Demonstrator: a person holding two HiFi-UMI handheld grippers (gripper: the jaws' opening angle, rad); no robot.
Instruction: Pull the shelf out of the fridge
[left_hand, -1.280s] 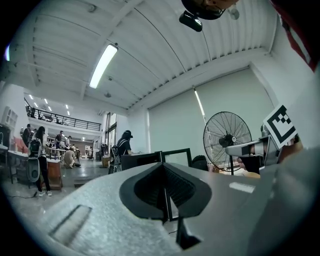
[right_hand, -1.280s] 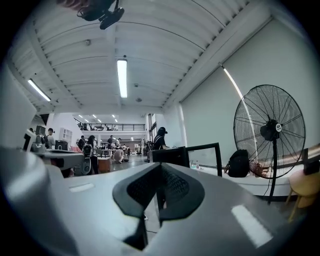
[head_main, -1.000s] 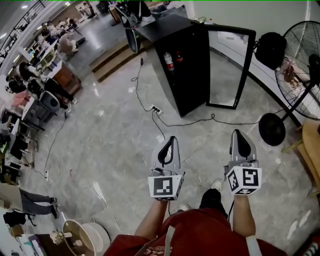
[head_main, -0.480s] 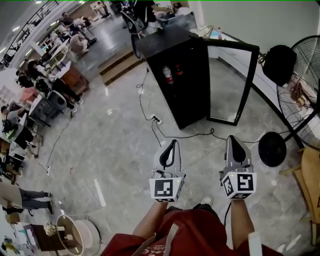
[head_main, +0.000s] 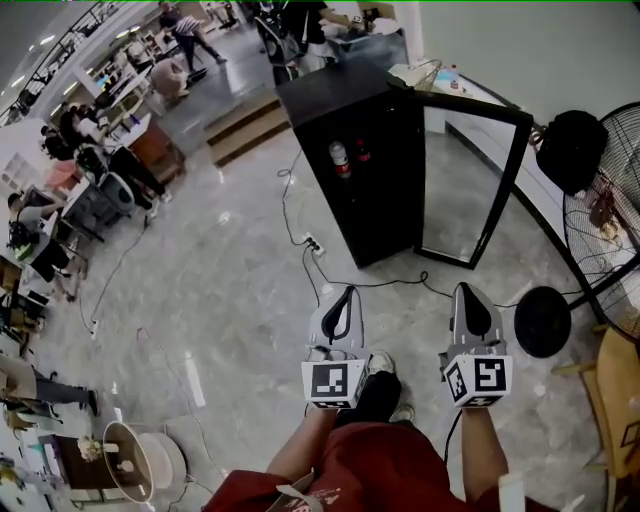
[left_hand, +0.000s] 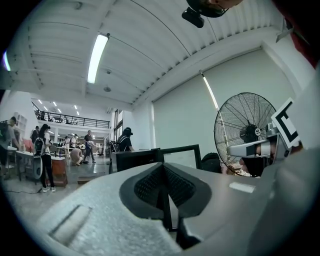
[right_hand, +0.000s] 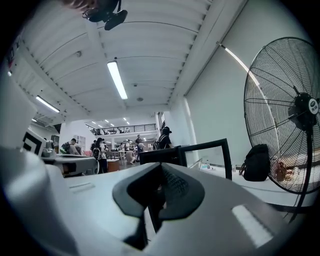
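Both grippers are shut tight with nothing in them. In the left gripper view the left gripper's (left_hand: 161, 169) dark pads sit pressed together. Same deal in the right gripper view, where the right gripper (right_hand: 161, 169) has its jaws closed on nothing. From the head view they sit side by side low in the middle of the frame, left gripper (head_main: 346, 292) and right gripper (head_main: 466, 290). Both are held level and point up-frame toward the fridge (head_main: 365, 170).

The fridge is a tall black box standing upright in the upper middle of the frame, well apart from both grippers. Its open front faces down-frame toward the person. The glass door (head_main: 470, 180) is swung out to the right.

A couple of bottles (head_main: 340, 158) stand partway up inside, so the shelf is in there, in the fridge's upper part. The inside is too dark to pick the shelf out though, so I can't tell which way its long side runs.

A cable (head_main: 312, 250) snakes over the grey floor (head_main: 230, 300) between fridge and grippers. A big fan (head_main: 610, 250) stands at the right edge with a dark backpack (head_main: 572, 150) above it. People at desks fill the upper left.
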